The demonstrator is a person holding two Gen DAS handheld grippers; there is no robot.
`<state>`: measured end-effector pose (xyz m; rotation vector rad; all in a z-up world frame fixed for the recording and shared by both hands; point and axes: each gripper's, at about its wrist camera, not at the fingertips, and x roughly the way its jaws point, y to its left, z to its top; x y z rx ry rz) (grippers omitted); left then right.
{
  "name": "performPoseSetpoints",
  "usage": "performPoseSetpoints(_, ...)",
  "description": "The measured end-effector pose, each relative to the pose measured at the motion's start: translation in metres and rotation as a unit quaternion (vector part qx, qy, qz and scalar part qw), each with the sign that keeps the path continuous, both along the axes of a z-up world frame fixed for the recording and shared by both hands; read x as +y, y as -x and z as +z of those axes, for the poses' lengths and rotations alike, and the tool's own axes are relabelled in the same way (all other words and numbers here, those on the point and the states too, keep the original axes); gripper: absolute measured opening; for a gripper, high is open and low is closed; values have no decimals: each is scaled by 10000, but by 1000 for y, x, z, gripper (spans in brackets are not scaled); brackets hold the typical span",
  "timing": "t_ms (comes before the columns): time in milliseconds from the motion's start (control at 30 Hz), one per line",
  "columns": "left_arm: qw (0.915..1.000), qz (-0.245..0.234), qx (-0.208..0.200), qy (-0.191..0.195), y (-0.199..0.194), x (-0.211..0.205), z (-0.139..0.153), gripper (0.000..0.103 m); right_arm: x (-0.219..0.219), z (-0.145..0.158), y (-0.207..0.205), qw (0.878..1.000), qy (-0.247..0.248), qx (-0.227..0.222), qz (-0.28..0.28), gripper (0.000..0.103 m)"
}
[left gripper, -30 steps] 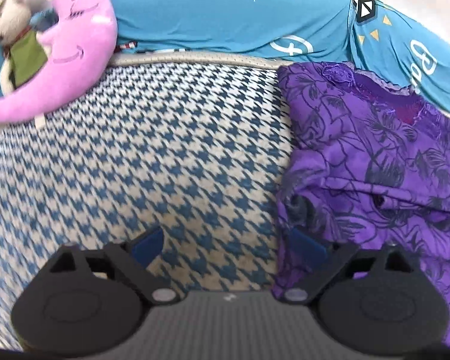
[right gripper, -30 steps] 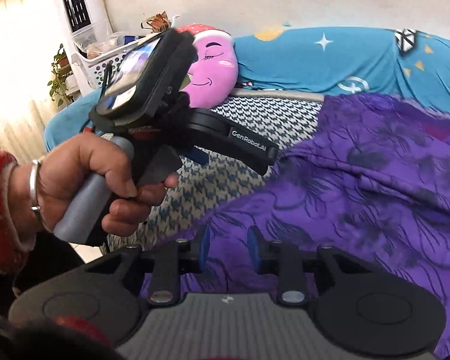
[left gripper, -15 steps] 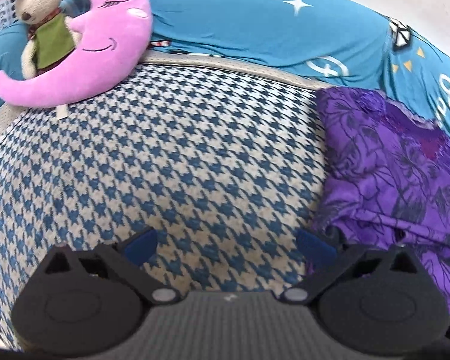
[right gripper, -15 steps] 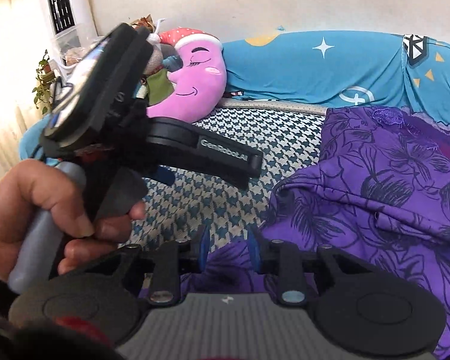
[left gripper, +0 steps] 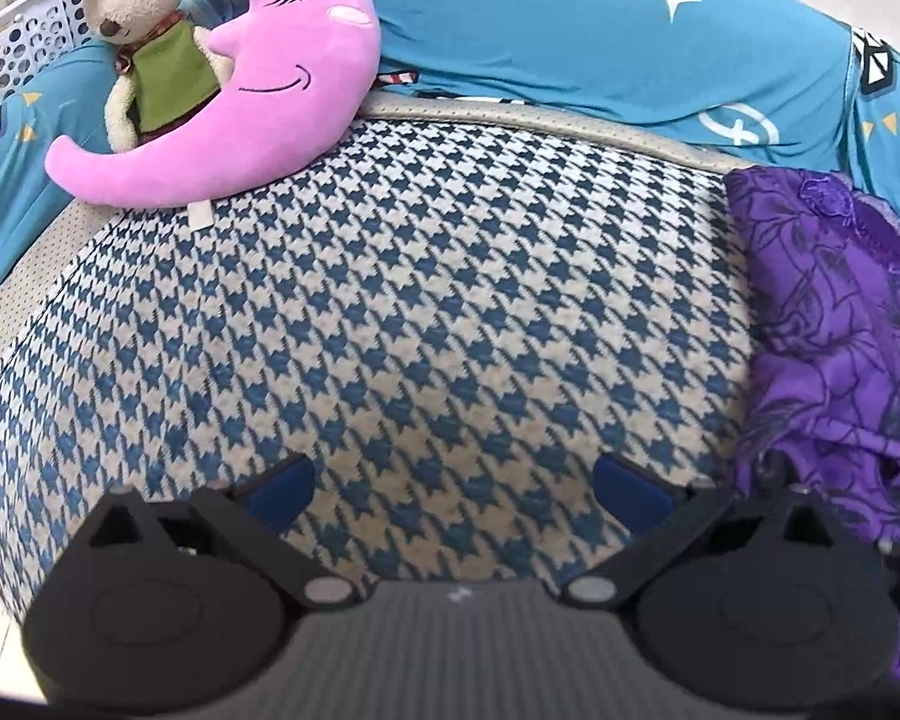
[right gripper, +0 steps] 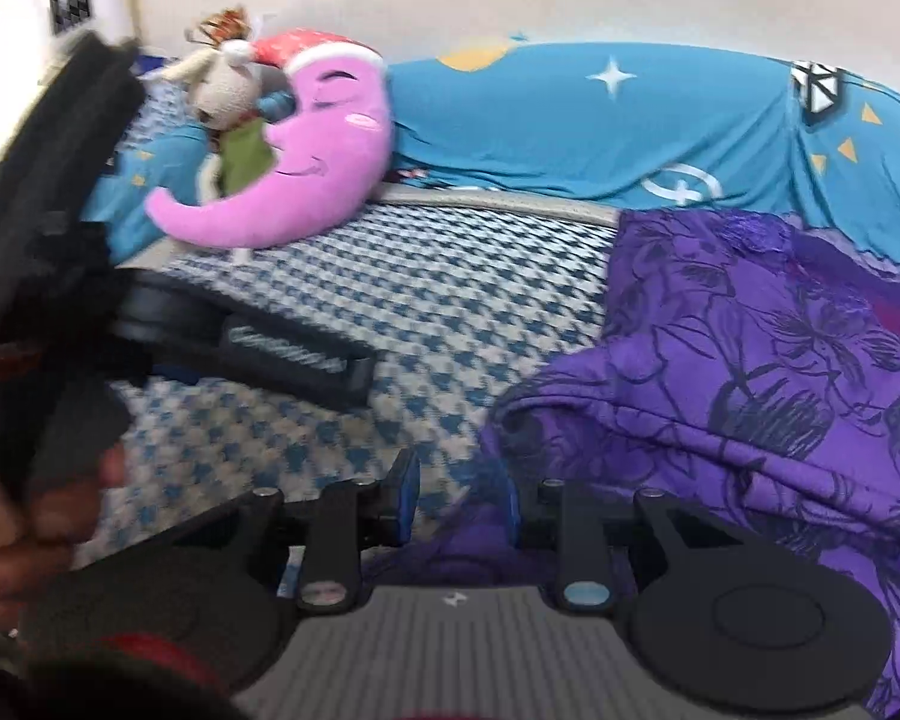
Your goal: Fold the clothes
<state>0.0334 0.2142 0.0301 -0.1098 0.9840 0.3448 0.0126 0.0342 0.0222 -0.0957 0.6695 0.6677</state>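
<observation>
garment (right gripper: 750,372) lies rumpled on the bed's (left gripper: 420,312) right side. right gripper (right gripper: 456,495) fingers pinch its near edge; left gripper (left gripper: 453,495), fingers spread and empty, sits just left of it.

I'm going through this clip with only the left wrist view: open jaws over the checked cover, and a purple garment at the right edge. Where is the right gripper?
Observer: The right gripper is at the near left corner of the purple garment, low over the checked cover.
Operator: Is it holding the cloth?
Observer: Its jaws stand a little apart, and purple cloth is bunched against one finger. I cannot tell whether that cloth is pinched.
</observation>
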Motion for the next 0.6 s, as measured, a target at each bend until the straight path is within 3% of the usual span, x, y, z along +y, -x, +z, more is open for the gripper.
performPoseSetpoints(300,9999,101,-78,45,2,6,4,103,20,-13,-7,9970,734,-242,-92,28)
performPoseSetpoints(367,9999,123,-86,45,2,7,4,103,22,-15,-8,9963,804,-304,-64,16)
performPoseSetpoints(467,9998,155,-140,1,5,9,6,103,17,-12,-13,9989,463,-101,-45,10)
performPoseSetpoints(600,9992,277,-283,-63,7,14,12,103,11,3,-24,9981,-598,-3,119,10)
